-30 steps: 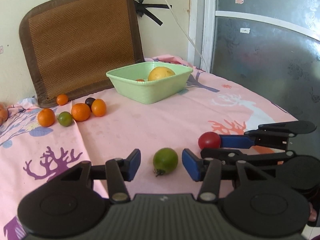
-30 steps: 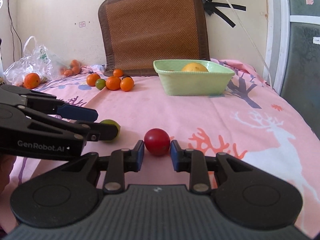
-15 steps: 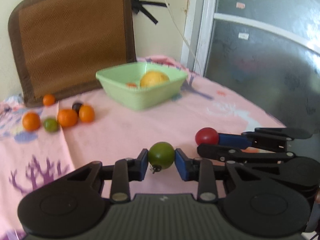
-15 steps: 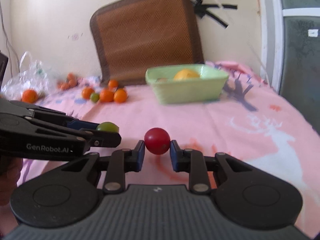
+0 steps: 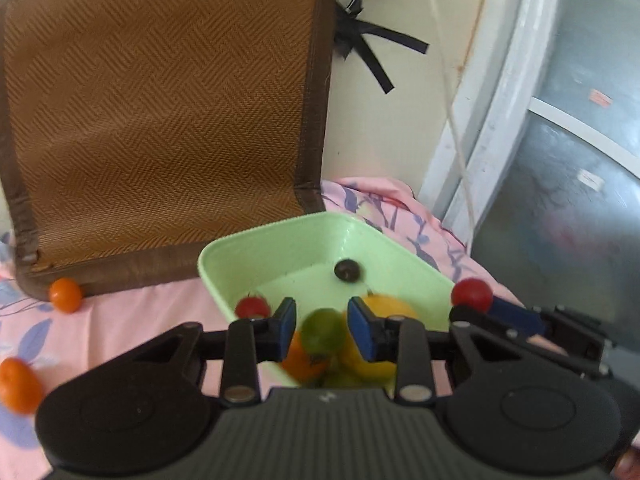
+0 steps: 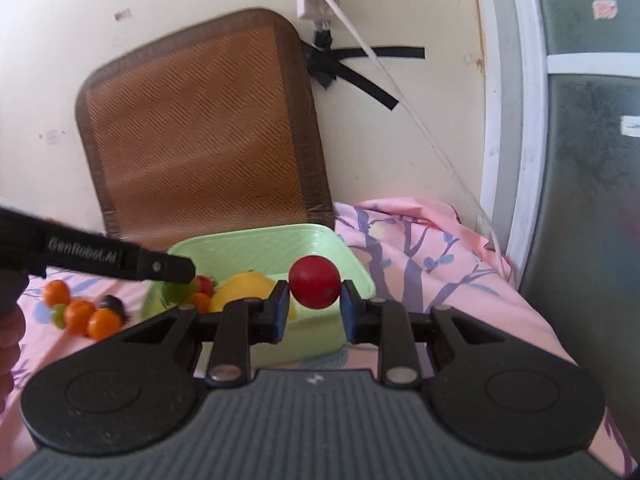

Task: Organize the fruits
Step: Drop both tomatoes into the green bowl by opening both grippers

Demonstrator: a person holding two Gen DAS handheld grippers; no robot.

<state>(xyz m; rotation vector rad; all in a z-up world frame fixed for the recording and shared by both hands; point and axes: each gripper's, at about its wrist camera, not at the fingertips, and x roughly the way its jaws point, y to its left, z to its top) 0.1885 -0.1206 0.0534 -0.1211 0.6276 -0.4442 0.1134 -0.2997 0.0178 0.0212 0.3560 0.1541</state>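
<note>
My left gripper (image 5: 322, 330) is over the near rim of the light green bowl (image 5: 280, 240). A blurred green tomato (image 5: 322, 330) sits between its blue pads, with a small gap on each side. My right gripper (image 6: 313, 308) is shut on a red tomato (image 6: 315, 282) and holds it above the bowl (image 6: 256, 244); this tomato also shows in the left wrist view (image 5: 472, 294). Inside the bowl lie a yellow fruit (image 5: 384, 308), a small red tomato (image 5: 251, 307), an orange fruit (image 5: 302, 360) and a dark fruit (image 5: 347, 269).
A brown woven cushion (image 5: 160, 112) leans on the wall behind the bowl. Loose orange fruits (image 5: 66, 295) lie on the pink cloth at the left, a cluster showing in the right wrist view (image 6: 86, 318). A white cable (image 5: 452, 120) hangs at the right, by a glass door (image 5: 560, 200).
Both grippers have lifted off the cloth and moved forward to the bowl with their tomatoes. The left pads now stand slightly wider around the green tomato.
</note>
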